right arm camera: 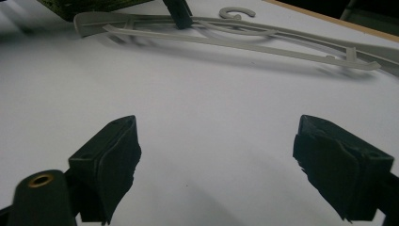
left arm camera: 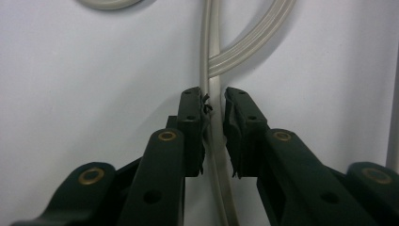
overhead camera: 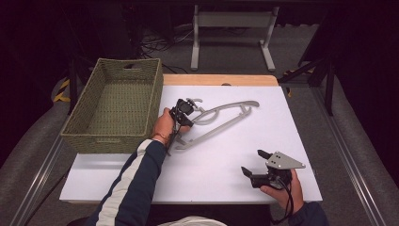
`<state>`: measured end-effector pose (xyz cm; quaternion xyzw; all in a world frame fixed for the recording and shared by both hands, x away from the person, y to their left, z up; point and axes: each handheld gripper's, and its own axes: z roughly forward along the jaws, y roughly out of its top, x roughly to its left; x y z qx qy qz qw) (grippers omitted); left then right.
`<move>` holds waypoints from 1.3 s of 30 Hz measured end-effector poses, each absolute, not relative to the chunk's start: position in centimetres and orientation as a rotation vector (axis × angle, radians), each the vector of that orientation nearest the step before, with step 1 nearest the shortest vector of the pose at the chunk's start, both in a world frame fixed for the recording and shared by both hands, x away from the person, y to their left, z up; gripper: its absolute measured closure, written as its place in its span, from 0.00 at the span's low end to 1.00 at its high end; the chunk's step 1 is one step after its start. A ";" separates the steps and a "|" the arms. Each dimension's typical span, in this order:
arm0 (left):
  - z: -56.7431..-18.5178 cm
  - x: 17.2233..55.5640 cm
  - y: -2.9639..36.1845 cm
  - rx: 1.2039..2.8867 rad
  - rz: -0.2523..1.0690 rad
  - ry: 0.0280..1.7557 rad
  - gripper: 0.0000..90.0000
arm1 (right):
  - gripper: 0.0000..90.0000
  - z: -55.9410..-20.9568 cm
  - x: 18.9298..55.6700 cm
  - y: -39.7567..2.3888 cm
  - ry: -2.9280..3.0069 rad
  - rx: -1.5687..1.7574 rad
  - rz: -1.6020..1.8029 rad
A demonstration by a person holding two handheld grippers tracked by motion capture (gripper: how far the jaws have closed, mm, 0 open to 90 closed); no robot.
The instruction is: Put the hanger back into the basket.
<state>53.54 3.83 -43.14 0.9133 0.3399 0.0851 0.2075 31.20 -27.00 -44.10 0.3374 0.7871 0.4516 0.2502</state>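
Grey hanger (overhead camera: 221,120) flat on the white surface (overhead camera: 235,165), just right of the woven basket (overhead camera: 115,106). Left gripper (left arm camera: 215,113) with jaws pinching one thin bar of the hanger near its left end. Right gripper (overhead camera: 251,162) at the near right, well apart from it, jaws spread wide over bare surface.

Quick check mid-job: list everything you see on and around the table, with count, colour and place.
hanger: one, grey, flat on the table's middle, hook toward the far edge
basket: one, green woven, table's left side
table: one, white top, wooden far edge
metal stand: one, pale grey, on the floor beyond the table
left gripper: one, black, jaws closed on the hanger's bar
right gripper: one, black, jaws open, near the table's right front
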 end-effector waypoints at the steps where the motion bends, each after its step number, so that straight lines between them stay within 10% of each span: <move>1: -43.1 53.5 3.7 2.549 0.248 0.939 0.88 | 0.16 -44.1 31.2 -27.0 2.146 0.925 1.230; 39: -35.2 47.5 4.5 2.064 0.674 0.722 0.91 | 0.17 -43.6 31.2 -28.4 2.040 0.975 1.259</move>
